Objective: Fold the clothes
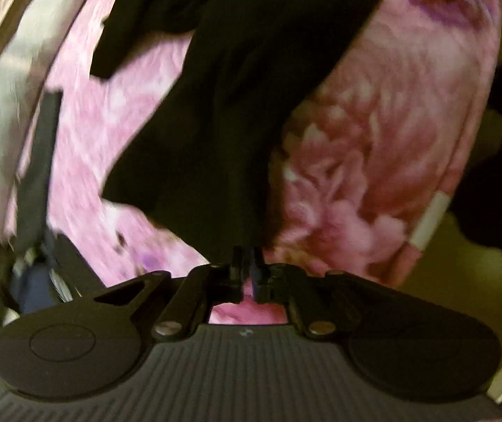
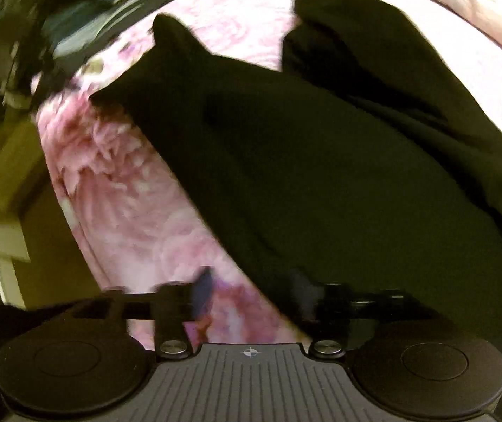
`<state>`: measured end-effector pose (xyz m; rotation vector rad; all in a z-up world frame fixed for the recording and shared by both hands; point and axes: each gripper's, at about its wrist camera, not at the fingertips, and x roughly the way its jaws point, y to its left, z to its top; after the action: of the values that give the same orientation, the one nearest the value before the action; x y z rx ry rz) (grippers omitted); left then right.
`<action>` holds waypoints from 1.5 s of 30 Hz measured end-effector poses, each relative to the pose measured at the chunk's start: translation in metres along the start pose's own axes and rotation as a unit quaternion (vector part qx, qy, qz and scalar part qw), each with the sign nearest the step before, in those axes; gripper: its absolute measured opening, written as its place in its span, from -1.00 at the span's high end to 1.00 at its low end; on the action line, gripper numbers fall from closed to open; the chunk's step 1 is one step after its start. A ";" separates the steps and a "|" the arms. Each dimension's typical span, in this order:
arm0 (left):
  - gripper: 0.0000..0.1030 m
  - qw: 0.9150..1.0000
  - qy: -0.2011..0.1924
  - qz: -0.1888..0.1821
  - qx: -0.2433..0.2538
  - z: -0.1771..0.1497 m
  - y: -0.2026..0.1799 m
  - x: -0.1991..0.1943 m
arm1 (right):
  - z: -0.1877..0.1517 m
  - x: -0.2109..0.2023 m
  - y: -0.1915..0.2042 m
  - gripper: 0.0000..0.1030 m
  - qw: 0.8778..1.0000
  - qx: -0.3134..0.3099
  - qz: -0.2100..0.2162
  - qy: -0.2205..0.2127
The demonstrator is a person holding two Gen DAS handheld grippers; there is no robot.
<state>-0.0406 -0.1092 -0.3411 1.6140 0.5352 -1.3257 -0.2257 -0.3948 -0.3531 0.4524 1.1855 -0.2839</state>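
A black garment lies spread on a pink floral bedcover. In the left wrist view it narrows down to my left gripper, whose fingers are shut on its edge. In the right wrist view the same black garment covers the right half of the frame. My right gripper is open, its fingers wide apart just above the cover. The left finger hangs over the pink print, and the right finger sits at the garment's near edge. Both views are blurred by motion.
A white cloth and a dark strap lie at the bed's left side. A heap of dark and greenish clothes sits at the far left of the right wrist view. The bed's edge drops to a yellowish floor.
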 end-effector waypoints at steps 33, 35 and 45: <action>0.60 0.983 -0.133 0.076 -0.101 0.171 0.259 0.046 | 0.042 -0.036 -0.102 -0.17 0.964 0.221 -0.124 -0.088; 0.50 0.976 -0.118 0.084 -0.162 0.169 0.290 0.039 | 0.043 -0.036 -0.101 -0.17 0.964 0.221 -0.120 -0.084; 0.11 0.987 -0.079 0.063 -0.122 0.144 0.242 0.087 | 0.030 -0.034 -0.107 -0.17 0.959 0.244 -0.124 -0.078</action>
<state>0.1074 -0.3628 -0.3226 1.3094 0.4710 -1.2314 -0.2600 -0.5040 -0.3327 0.6963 1.0125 -0.8256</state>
